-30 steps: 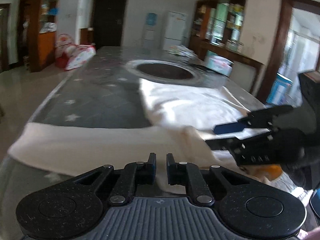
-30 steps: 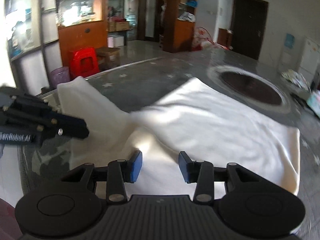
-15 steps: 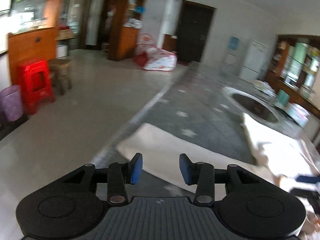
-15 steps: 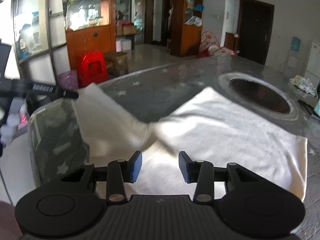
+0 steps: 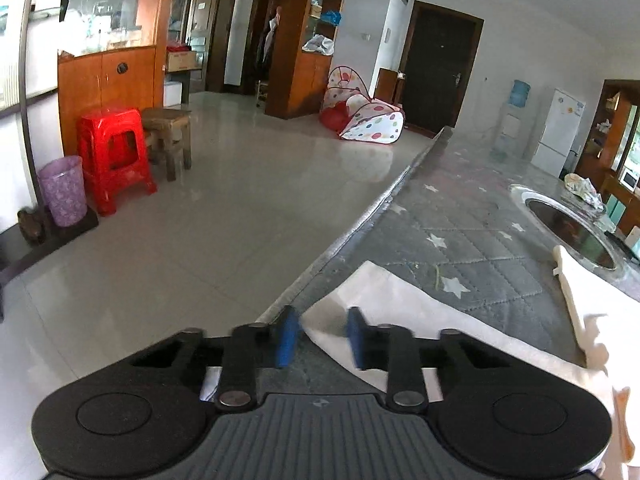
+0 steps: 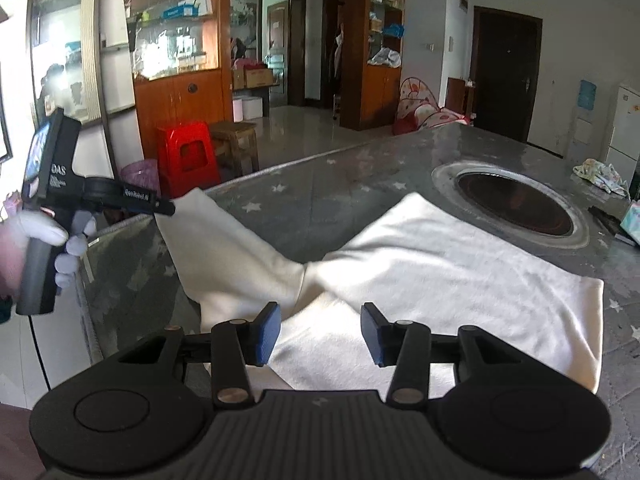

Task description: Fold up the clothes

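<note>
A white garment point(image 6: 440, 264) lies spread on the grey star-patterned table point(image 6: 320, 200). Its long sleeve point(image 6: 224, 256) stretches left toward the table's edge. In the left wrist view the sleeve's end point(image 5: 400, 304) lies at the table edge, with its corner between the blue pads. My left gripper point(image 5: 322, 336) is open around that corner; it also shows in the right wrist view point(image 6: 170, 210), held by a gloved hand at the sleeve's tip. My right gripper point(image 6: 316, 334) is open and empty, just above the garment's near part.
A round recessed opening point(image 6: 516, 204) sits in the table beyond the garment. A crumpled cloth point(image 6: 600, 174) lies at the far right. On the floor to the left stand a red stool point(image 5: 114, 156), a wooden stool point(image 5: 168, 136) and a purple bin point(image 5: 64, 190).
My left gripper has opened, swung left away from the garment's middle and come to the sleeve's end at the table edge. My right gripper has stayed open over the garment.
</note>
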The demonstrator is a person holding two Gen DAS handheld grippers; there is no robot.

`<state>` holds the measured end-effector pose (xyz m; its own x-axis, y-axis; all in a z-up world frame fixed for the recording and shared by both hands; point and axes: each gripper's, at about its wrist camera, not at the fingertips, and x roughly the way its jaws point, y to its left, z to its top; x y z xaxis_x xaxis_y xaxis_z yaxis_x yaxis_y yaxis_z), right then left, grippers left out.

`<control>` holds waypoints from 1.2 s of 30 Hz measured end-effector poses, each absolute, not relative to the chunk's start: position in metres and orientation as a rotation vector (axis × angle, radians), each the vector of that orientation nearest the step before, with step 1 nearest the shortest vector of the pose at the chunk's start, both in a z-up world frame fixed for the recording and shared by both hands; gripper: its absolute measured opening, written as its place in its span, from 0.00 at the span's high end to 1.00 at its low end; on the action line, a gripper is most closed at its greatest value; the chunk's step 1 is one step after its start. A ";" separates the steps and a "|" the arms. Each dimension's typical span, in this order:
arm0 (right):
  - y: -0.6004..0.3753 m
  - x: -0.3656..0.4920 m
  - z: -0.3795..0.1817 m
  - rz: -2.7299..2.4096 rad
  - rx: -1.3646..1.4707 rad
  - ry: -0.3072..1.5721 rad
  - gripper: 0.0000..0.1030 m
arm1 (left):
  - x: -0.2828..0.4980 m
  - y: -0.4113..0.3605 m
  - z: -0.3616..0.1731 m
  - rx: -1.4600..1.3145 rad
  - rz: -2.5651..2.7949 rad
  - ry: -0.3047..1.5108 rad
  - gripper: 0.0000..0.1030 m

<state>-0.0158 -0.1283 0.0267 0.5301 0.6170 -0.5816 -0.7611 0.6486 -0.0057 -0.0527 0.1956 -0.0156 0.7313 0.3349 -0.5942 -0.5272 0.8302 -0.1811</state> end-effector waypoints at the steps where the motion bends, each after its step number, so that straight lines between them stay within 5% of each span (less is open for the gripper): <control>1: -0.131 -0.016 0.028 0.829 -0.265 0.574 0.57 | -0.053 0.195 -0.012 -0.367 0.466 0.572 0.90; 18: -0.207 -0.010 0.031 0.634 -0.062 0.570 0.57 | -0.023 0.058 0.083 -0.424 -0.220 0.464 0.94; 36: -0.280 0.002 0.017 0.483 0.133 0.639 0.58 | 0.006 -0.032 0.053 -0.290 -0.462 0.560 0.89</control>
